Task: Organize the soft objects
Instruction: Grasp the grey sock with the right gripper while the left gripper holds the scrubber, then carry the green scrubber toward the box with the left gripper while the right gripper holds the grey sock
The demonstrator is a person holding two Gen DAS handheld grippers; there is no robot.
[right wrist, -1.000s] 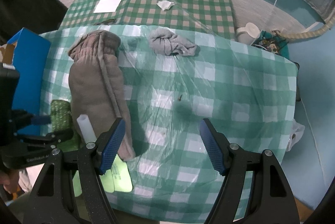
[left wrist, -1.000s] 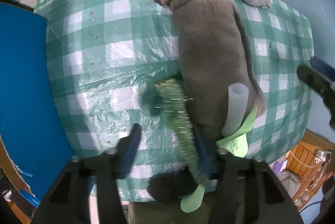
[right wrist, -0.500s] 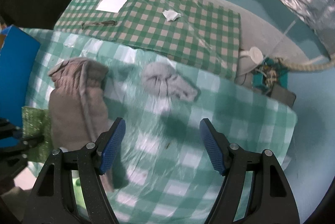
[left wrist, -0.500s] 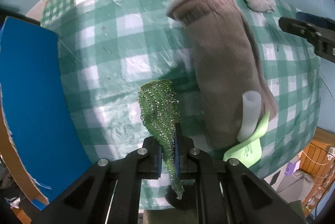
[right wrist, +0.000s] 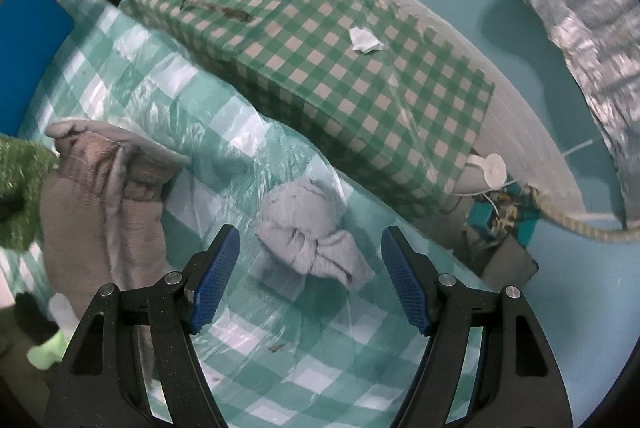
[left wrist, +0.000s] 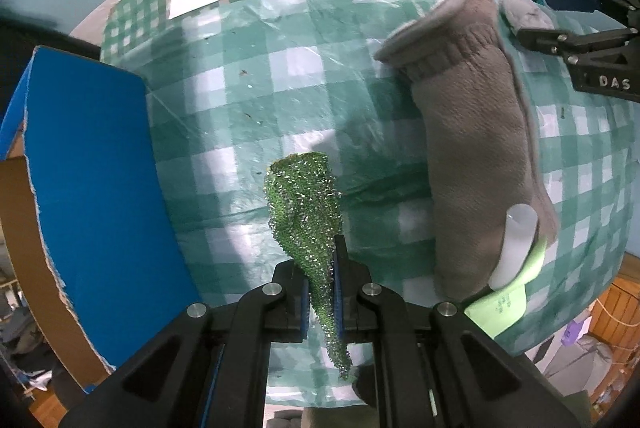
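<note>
A glittery green scrubbing cloth, pinched narrow and flaring upward, hangs clamped in the left gripper above the green-and-white checked plastic tablecloth, beside a long grey-brown fleece sock. Compared with half a second ago, the right gripper, fingers spread wide, has closed in over the crumpled pale grey cloth, which now lies between its blue pads.

Both grippers: black plastic frames, silver screws at joints. Left gripper and right gripper got blue textured pads; white "DAS" lettering on right.
</note>
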